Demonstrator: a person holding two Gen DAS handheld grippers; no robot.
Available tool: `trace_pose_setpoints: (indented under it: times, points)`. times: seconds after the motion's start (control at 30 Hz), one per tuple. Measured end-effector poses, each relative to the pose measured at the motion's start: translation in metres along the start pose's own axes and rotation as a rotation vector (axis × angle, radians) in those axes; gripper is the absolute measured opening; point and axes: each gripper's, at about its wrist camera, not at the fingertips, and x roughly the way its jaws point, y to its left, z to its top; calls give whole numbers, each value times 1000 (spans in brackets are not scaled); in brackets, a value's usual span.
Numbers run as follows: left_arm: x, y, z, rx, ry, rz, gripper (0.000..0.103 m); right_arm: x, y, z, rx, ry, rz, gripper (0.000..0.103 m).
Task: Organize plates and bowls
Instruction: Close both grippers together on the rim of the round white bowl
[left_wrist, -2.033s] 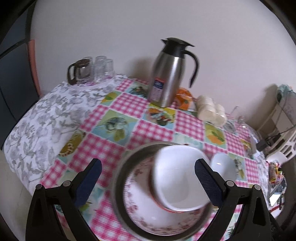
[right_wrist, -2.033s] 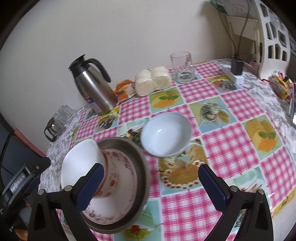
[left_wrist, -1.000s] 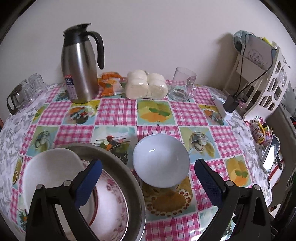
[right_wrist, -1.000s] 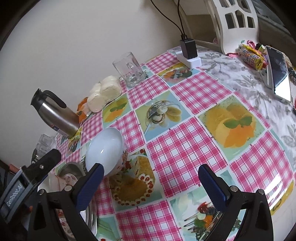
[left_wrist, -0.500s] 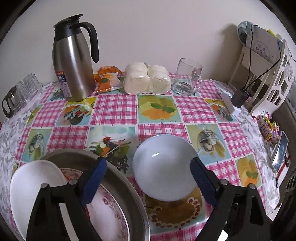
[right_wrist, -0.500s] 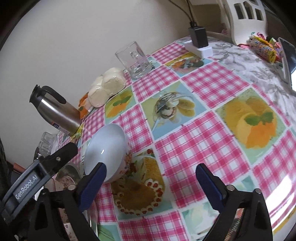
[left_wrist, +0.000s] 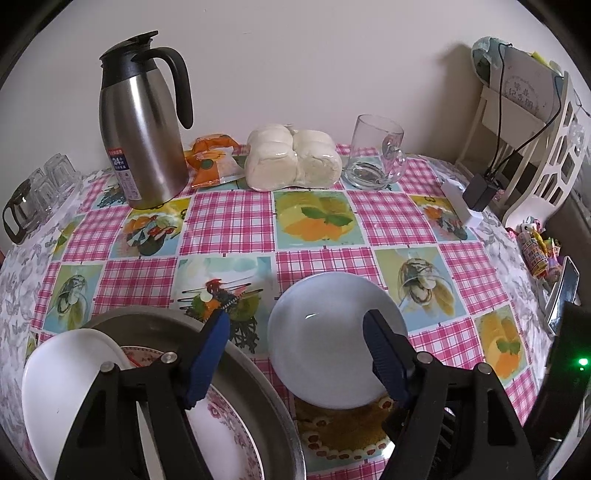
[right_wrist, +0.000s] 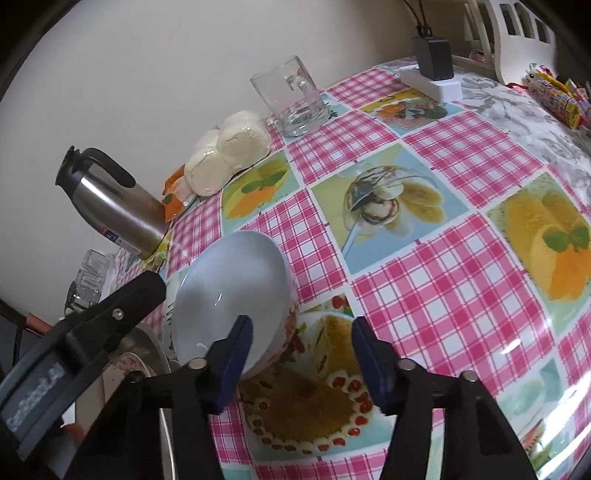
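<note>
A white bowl stands upright on the checked tablecloth; it also shows in the right wrist view. My left gripper is open, its fingers either side of the bowl's left half, right finger over the bowl. My right gripper is open, its left finger in front of the bowl's rim, the right finger beside it. A metal tray at lower left holds a floral plate and another white bowl.
A steel thermos jug, an orange packet, bagged buns and a glass mug stand along the wall. Small glasses are far left. A charger, sweets and a phone lie at right.
Both grippers have narrowed their opening and moved closer to the loose white bowl. The left gripper swung from over the tray towards this bowl.
</note>
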Motion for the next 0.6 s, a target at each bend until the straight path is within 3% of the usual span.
trace_pose_setpoints:
  times: [0.23, 0.47, 0.6]
  points:
    - [1, -2, -1, 13, 1, 2, 75, 11, 7, -1, -11, 12, 20, 23]
    - [-2, -8, -2, 31, 1, -14, 75, 8, 4, 2, -8, 15, 21, 17]
    - [-1, -17, -4, 51, 15, -38, 70, 4, -3, 4, 1, 28, 19, 14]
